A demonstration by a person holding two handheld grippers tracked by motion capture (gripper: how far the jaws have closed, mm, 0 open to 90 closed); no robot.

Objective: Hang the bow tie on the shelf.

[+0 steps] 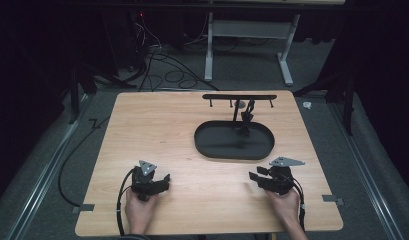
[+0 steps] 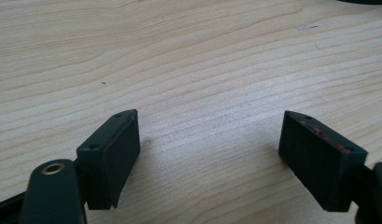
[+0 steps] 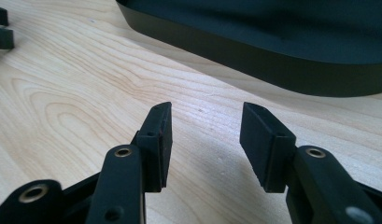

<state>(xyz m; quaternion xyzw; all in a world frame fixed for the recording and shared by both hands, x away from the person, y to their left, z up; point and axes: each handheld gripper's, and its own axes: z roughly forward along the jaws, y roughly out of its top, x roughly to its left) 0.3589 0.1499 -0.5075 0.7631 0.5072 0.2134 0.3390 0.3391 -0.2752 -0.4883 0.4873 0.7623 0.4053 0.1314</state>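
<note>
Hovering low over the bench [image 1: 202, 200], left gripper [image 1: 163, 181] wide open and empty, right gripper [image 1: 254, 174] partly open and empty just short of the black tray [image 1: 207, 150].

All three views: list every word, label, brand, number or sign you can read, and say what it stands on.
None can be read. The table, the black tray, the rack behind it, the left gripper and the right gripper bear no writing. Red smears on one left pad are no letters.
</note>
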